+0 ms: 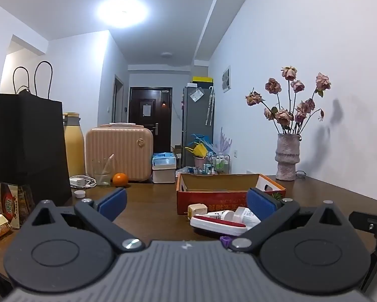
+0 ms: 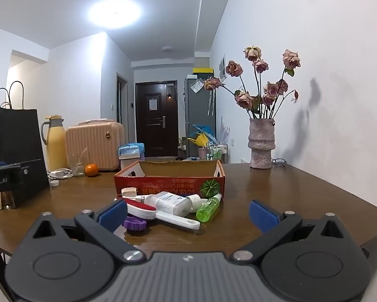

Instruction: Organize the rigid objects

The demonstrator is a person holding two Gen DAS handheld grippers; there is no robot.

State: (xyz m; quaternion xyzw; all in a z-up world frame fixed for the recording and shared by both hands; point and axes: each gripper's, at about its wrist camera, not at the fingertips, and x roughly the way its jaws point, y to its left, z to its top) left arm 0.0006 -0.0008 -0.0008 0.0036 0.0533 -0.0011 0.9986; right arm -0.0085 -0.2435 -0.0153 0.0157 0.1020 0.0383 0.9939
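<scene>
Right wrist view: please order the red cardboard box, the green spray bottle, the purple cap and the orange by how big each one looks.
1. red cardboard box
2. green spray bottle
3. purple cap
4. orange

The cap and the orange look nearly alike; the orange lies farther from the camera, so their true order is unsure.

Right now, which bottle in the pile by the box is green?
The small spray bottle lying at the pile's right end is green and see-through; the white bottle beside it is not.

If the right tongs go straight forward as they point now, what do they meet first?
Probably the white brush at the front of the pile, with the green bottle just beside it. The red box stands behind them. Depth is hard to judge.
</scene>
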